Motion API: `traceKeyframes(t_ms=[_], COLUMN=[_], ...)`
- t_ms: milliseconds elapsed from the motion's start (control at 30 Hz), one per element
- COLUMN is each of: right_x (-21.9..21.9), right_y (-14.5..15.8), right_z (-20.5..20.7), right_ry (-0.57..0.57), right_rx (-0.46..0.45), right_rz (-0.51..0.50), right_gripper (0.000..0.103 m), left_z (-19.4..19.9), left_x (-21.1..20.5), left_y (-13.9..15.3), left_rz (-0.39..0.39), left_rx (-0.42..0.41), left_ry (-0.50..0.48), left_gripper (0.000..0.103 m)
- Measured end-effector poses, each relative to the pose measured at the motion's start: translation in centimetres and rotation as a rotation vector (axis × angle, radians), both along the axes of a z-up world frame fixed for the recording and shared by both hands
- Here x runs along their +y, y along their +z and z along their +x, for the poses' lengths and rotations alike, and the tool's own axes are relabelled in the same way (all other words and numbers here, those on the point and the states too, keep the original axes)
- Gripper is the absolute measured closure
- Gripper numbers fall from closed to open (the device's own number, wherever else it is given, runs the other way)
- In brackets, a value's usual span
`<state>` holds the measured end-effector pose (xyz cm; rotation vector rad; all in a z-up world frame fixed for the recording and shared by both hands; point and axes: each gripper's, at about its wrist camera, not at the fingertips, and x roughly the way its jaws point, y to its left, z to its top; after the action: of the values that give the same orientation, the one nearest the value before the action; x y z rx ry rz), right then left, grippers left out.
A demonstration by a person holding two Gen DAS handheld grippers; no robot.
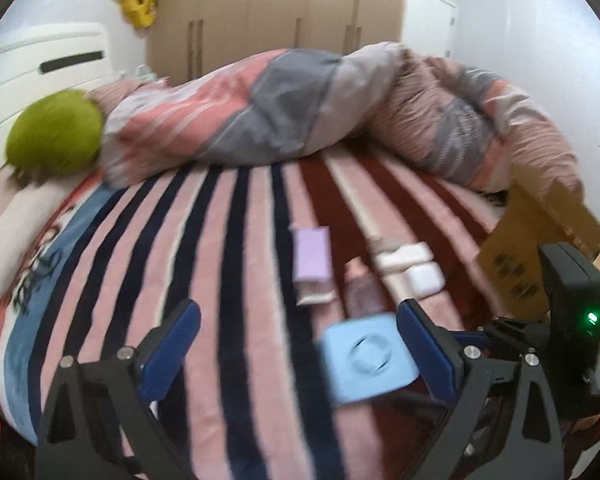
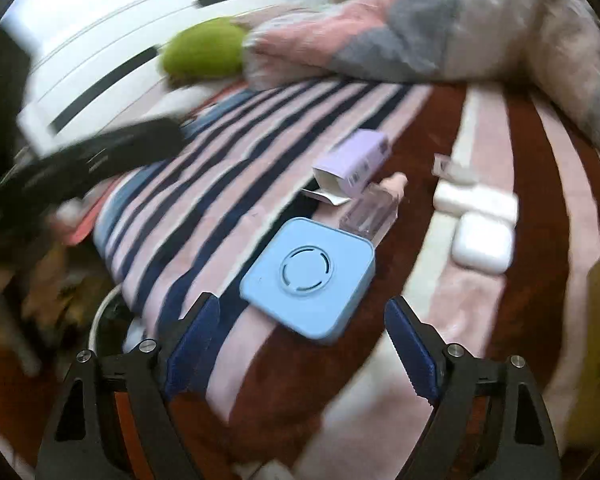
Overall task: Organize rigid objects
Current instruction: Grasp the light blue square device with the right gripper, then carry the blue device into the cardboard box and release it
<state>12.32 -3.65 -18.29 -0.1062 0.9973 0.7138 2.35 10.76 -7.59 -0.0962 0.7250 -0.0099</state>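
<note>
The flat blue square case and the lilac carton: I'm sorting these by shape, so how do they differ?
The flat blue square case is low, rounded at the corners and closed, with a circular pattern on top. The lilac carton is a taller, narrower box, and its white end flap hangs open. The case lies nearest the right gripper; the carton lies farther back. Both rest on the striped blanket.

On the bed [image 2: 379,360], the square case [image 2: 307,276] lies nearest, the carton [image 2: 351,160] behind it, two boxes [image 2: 479,232] right.

Left hand-held gripper [image 1: 298,346] jaws spread wide, empty, right hand-held gripper [image 2: 301,342] likewise, both angled downward
</note>
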Motion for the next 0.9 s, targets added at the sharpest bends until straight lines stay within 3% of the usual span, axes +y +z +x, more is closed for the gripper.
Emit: traceKeyframes(t_ms=[100, 233, 400, 433, 633, 700, 900], right_x=[2.2, 4.0, 5.8, 5.8, 4.0, 2.5, 0.2], right_y=[-3.1, -4.0, -4.3, -4.5, -3.9, -2.7, 1.8], right_z=[0.6, 0.4, 0.6, 0.8, 0.9, 0.6, -1.1], right_ry=[-0.071, -0.134, -0.169, -0.167, -0.049, 0.02, 0.128], right_rx=[0.08, 0.02, -0.053, -0.045, -0.055, -0.066, -0.174], right_rz=[-0.008, -0.029, -0.112, -0.12, -0.134, -0.055, -0.04], right_gripper=[0.018, 0.008, 0.01, 0.018, 0.019, 0.02, 0.02], left_z=[-0.9, -1.8, -1.6, -1.5, -1.1, -0.8, 0.4], left_x=[1.6, 3.0, 3.1, 3.1, 2.9, 2.4, -0.4], left_y=[-1.6, -2.4, -2.2, -2.1, -1.8, -1.9, -0.9], left_rz=[-0.035, -0.051, -0.072, -0.075, -0.119, -0.172, -0.345], left_rx=[0.012, 0.011, 0.004, 0.004, 0.005, 0.014, 0.016], left_ry=[0.024, 0.046, 0.045, 0.049, 0.033, -0.001, -0.145], left_gripper=[0.006, 0.006, 0.006, 0.006, 0.006, 0.006, 0.006])
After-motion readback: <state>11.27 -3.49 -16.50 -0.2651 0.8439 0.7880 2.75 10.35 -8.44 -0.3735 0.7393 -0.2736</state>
